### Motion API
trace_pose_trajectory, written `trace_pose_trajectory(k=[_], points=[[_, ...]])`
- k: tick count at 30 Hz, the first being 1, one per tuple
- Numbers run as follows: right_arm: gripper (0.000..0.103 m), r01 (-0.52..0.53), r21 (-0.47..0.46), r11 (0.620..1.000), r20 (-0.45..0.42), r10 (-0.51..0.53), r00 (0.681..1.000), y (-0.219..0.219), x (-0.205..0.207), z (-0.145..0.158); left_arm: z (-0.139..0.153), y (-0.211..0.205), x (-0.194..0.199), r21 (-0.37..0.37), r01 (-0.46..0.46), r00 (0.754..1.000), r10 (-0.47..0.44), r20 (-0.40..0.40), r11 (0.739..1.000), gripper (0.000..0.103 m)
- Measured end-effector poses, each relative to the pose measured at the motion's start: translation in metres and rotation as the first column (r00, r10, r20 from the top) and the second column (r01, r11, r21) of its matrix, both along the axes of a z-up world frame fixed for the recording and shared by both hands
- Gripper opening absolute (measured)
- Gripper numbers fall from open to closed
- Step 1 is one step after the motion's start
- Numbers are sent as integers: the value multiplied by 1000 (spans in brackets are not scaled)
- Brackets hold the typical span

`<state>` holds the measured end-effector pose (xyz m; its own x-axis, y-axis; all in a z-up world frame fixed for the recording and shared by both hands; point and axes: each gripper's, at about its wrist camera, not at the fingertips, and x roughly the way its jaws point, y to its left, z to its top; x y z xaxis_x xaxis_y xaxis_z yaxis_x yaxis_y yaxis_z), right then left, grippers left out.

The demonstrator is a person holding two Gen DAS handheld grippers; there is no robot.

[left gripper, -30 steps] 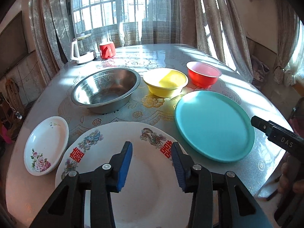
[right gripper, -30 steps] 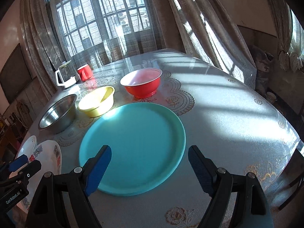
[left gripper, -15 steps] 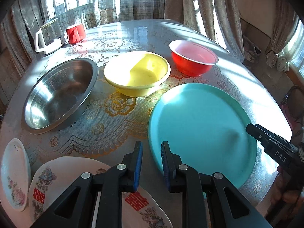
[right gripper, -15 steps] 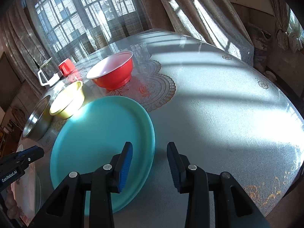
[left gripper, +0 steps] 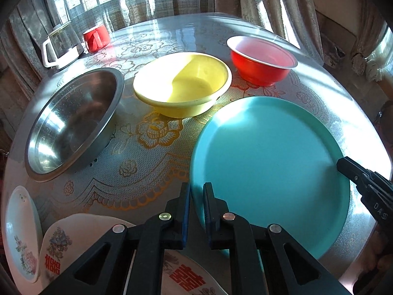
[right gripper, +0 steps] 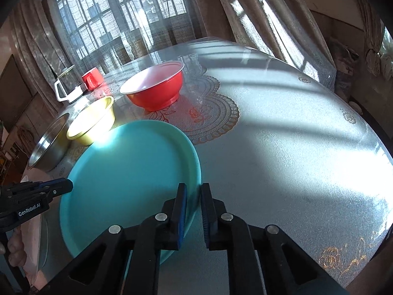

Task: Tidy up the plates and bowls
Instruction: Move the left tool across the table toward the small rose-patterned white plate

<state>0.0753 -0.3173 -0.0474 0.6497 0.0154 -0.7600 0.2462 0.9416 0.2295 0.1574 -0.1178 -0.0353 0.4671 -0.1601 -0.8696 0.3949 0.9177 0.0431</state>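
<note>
A large teal plate [left gripper: 270,167] lies on the round table; it also shows in the right wrist view [right gripper: 127,172]. My left gripper [left gripper: 195,196] is shut on the plate's left rim. My right gripper [right gripper: 193,196] is shut on its right rim. Behind the plate stand a yellow bowl [left gripper: 183,83], a red bowl [left gripper: 260,61] and a steel bowl [left gripper: 73,120]. A large white patterned plate [left gripper: 81,243] lies under my left gripper, and a small floral plate [left gripper: 21,233] lies at the far left.
A red mug [left gripper: 96,38] and a glass jug with a white handle [left gripper: 61,46] stand at the table's far left. The table's lace cloth [right gripper: 282,147] stretches bare to the right. Curtains and a window are behind.
Both grippers moved in to the teal plate's opposite rims and narrowed from open to a grip on them. The left one moved right, away from the white patterned plate.
</note>
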Motion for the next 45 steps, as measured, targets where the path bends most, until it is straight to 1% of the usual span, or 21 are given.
trace_pose_trajectory(k=[3,5,11,14,17,23,24,30,35,39,42,45], points=[[11,-26,29,999,-1,26,1000,5,-1,0,3,5,1,28,-9,1000,9,19,1000,10],[11,-47,23,999,0,47,999,13,-1,0,3,11,4,22,-16,1000,16,15,1000,10],[11,-81,-11,997,-2,81,997,30,-1,0,8,19,1,41,-34,998,31,55,999,10],[12,-96,-1,995,-6,96,995,33,-2,0,12,22,-2,52,-29,997,25,75,998,10],[12,-107,22,994,-17,107,994,35,-3,1,14,26,-2,51,-33,997,29,74,998,10],[12,-122,149,981,-34,128,991,31,-12,0,16,32,-1,-6,-44,998,45,49,999,10],[12,-125,155,980,-38,132,990,32,-13,-1,17,31,-3,-7,-46,998,46,51,999,10],[13,-125,128,984,-46,132,990,39,-15,0,20,30,-13,-17,-33,997,34,76,999,10],[13,-125,124,984,-48,132,990,40,-18,0,25,38,-19,-70,-60,994,66,88,996,10],[15,-125,89,988,-64,131,989,44,-16,1,31,46,-28,-99,-80,990,90,108,992,11],[17,-130,63,989,-66,134,989,48,-16,2,36,57,-35,-126,-103,986,117,116,987,11],[21,-134,55,989,-70,138,988,50,-17,2,40,72,-43,-155,-130,981,149,125,979,11]])
